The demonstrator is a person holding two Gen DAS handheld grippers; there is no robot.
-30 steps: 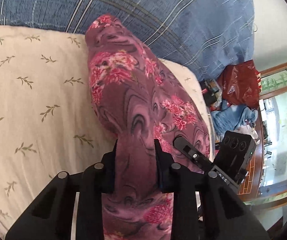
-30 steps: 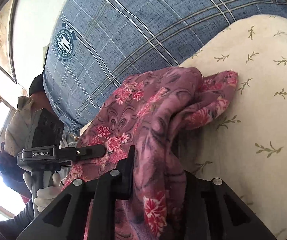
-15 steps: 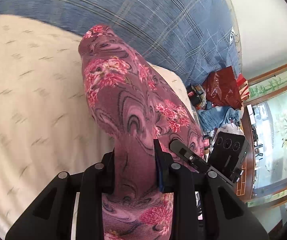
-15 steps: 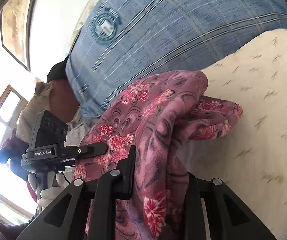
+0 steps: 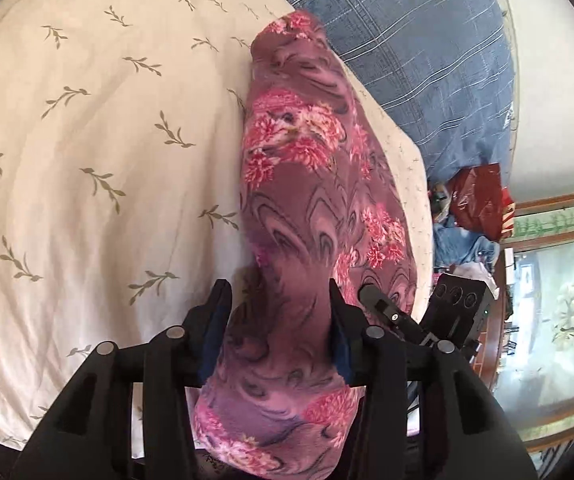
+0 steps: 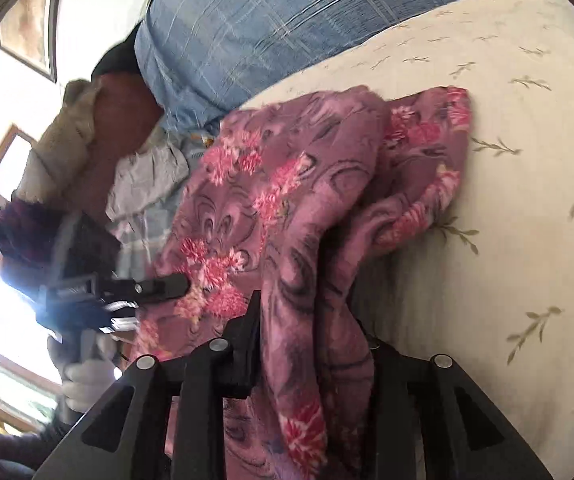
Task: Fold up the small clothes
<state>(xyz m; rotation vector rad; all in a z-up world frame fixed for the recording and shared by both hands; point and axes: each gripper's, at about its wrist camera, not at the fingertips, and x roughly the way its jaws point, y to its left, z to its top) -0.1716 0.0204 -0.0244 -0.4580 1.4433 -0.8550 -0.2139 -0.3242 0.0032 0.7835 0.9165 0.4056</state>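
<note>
A small purple garment with pink flowers (image 5: 311, 184) lies bunched on a cream sheet with a leaf print (image 5: 87, 140). My left gripper (image 5: 279, 300) is shut on one end of the garment. My right gripper (image 6: 307, 320) is shut on another part of the same garment (image 6: 287, 200), which drapes forward onto the sheet (image 6: 507, 220). The right gripper's body (image 5: 459, 308) shows at the right in the left wrist view. The left gripper's body (image 6: 119, 292) shows at the left in the right wrist view.
A blue plaid blanket (image 5: 415, 56) lies beyond the sheet; it also shows in the right wrist view (image 6: 287, 28). A red bag (image 5: 479, 200) and piled clothes sit past the bed edge. A window (image 6: 3, 280) glares at the left.
Both grippers have swung over the sheet with the garment still held. The garment's far end now rests lower and spreads more on the sheet.
</note>
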